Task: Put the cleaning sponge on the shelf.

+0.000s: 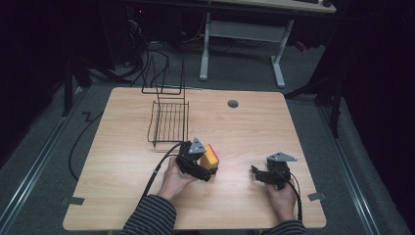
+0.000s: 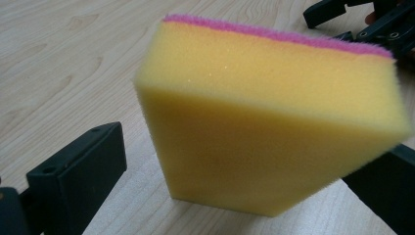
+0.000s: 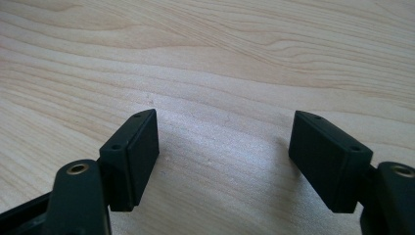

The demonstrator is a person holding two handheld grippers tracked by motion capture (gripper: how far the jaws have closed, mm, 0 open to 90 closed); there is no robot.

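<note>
One black wire rack (image 1: 169, 120) stands far back on my table (image 1: 244, 127). My left claw (image 1: 205, 164) is spread around one yellow sponge (image 2: 274, 122), jaws not touching it. My right claw (image 3: 222, 161) is spread, empty.

Dim and grainy from the high view: table (image 1: 254, 127) lit from above, floor and room beyond falling to near black. Soft, low resolution, rack (image 1: 169, 120) wires thin but readable. Brighter and even in both gripper views, no glare. Sponge (image 2: 274, 122) blurred at its near right edge in the left gripper view. Faint soft shadows under jaws in the right gripper view, wood grain sharp far, softer near.
</note>
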